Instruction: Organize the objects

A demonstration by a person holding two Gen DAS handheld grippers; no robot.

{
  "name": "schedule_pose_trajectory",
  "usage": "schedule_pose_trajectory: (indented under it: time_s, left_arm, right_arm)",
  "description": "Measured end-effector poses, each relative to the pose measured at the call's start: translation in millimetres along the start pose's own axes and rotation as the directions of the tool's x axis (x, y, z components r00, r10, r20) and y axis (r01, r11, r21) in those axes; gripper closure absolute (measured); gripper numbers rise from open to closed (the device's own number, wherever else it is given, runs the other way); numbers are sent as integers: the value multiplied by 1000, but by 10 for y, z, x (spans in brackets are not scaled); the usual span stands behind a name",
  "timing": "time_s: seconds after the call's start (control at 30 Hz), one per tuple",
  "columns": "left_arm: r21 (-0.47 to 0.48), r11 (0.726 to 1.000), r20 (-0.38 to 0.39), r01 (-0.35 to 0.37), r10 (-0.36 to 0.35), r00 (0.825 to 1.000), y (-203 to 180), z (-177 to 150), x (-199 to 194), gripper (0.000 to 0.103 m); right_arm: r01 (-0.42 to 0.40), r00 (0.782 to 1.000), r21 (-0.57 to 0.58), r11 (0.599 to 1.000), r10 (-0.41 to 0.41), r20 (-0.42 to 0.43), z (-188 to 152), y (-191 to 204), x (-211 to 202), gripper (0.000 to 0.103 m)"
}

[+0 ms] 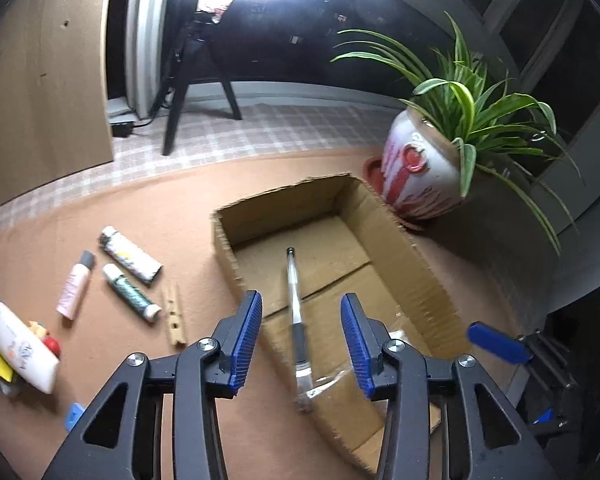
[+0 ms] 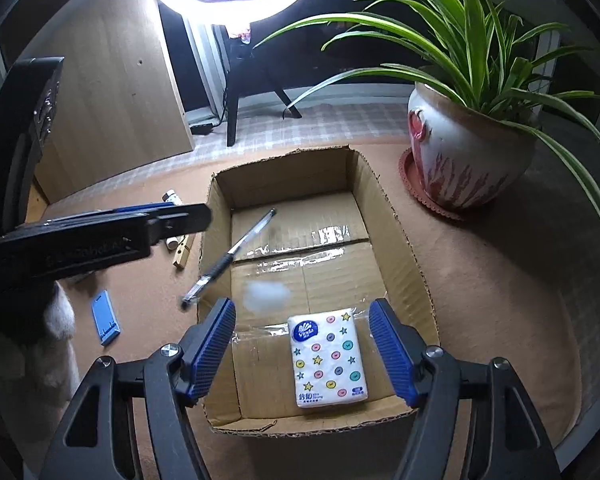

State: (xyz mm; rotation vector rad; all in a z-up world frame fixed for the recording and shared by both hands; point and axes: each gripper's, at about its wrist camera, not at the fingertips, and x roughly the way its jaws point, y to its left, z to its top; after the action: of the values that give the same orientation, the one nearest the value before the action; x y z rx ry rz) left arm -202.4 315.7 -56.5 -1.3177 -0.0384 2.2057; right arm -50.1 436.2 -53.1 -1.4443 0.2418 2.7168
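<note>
An open cardboard box [image 1: 400, 248] [image 2: 396, 216] sits on the brown table. A clear pen with a black grip [image 1: 296, 308] [image 2: 228, 256] slants over the box's left wall, blurred at its near end. It lies between the fingers of my left gripper [image 1: 301, 298], which is open and does not press on it. My right gripper [image 2: 303, 304] is open above a patterned tissue pack [image 2: 328, 364] on the box floor. A blurred white puff [image 2: 266, 296] shows above the box floor. Left of the box lie small tubes [image 1: 130, 254], a clothespin [image 1: 174, 312] and a white bottle [image 1: 20, 344].
A potted spider plant [image 1: 424, 176] [image 2: 460, 160] stands right of the box on a red saucer. A blue flat piece [image 2: 105, 318] lies near the box's left side. A ring light on a black tripod [image 2: 236, 100] and a wooden panel [image 2: 112, 80] stand beyond the table.
</note>
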Motion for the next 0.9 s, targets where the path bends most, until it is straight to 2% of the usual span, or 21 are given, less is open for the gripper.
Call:
schedule_pose_trajectory:
  time_s: [0.17, 0.33, 0.67, 0.73, 0.8, 0.9]
  left_arm:
    - [-62, 997, 12, -50, 51, 999, 427, -53, -197, 58]
    - [-143, 983, 12, -118, 121, 993, 1013, -139, -417, 57]
    - [-300, 925, -18, -233, 239, 971, 2223, -399, -795, 57]
    - [-327, 915, -23, -235, 241, 970, 2398, -428, -837, 55]
    - [-370, 902, -30, -224, 230, 973, 2603, -464, -869, 49]
    - [-415, 885, -35, -210, 215, 976, 2837, -507, -875, 48]
  right_arm:
    - [-36, 999, 43, 998, 37, -11, -26, 38, 2, 37]
    - [-49, 998, 29, 998, 50, -25, -77, 214, 22, 37]
    - [-83, 995, 25, 996, 84, -47, -173, 607, 76, 37]
    - [-84, 995, 22, 996, 85, -48, -197, 666, 69, 37]
    - [-84, 995, 22, 996, 85, -52, -224, 718, 74, 37]
    - [-82, 994, 19, 996, 83, -64, -268, 787, 90, 37]
